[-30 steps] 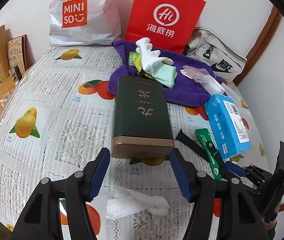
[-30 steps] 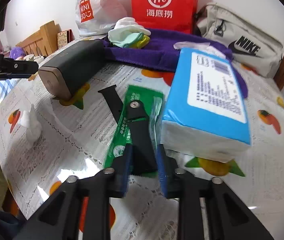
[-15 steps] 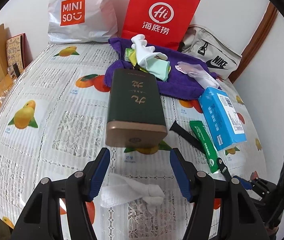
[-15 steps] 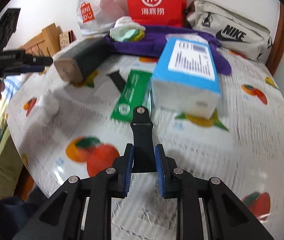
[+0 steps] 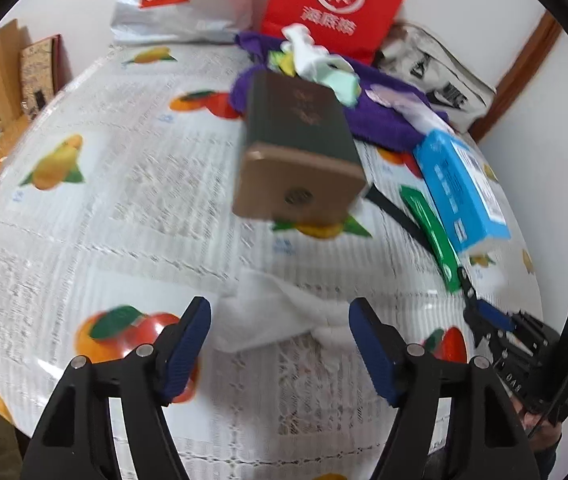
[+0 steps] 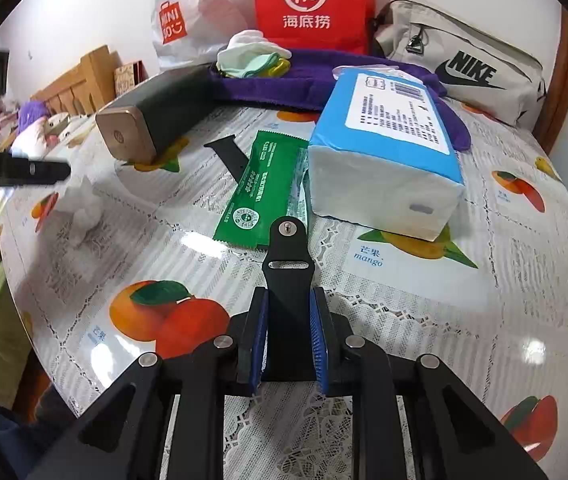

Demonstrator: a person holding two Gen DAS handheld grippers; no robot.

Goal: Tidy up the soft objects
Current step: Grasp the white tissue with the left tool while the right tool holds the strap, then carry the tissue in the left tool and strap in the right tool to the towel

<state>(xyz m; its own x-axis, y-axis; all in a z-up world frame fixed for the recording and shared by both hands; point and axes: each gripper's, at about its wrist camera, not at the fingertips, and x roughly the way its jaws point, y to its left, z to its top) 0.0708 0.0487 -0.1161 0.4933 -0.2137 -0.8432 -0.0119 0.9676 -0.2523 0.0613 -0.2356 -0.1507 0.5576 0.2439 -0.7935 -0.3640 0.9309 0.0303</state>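
My left gripper (image 5: 279,320) is open, its blue pads either side of a crumpled white tissue (image 5: 284,308) on the fruit-print tablecloth; the tissue also shows in the right wrist view (image 6: 83,208). My right gripper (image 6: 288,312) is shut on a black watch strap (image 6: 288,264), held just above the table. A second black strap piece (image 6: 227,156) lies by a green sachet (image 6: 263,192). A purple towel (image 6: 304,84) at the back carries white and mint cloths (image 6: 251,56). The right gripper shows at the right of the left wrist view (image 5: 484,316).
A dark green box with a bronze end (image 5: 300,148) lies mid-table. A blue tissue pack (image 6: 388,152) sits right of the sachet. A red paper bag (image 6: 312,0), a Miniso bag (image 6: 179,20) and a Nike pouch (image 6: 464,60) line the back wall.
My right gripper has pulled back from the sachet with the black strap in it. My left gripper has drawn back and lowered from the green box to the white tissue.
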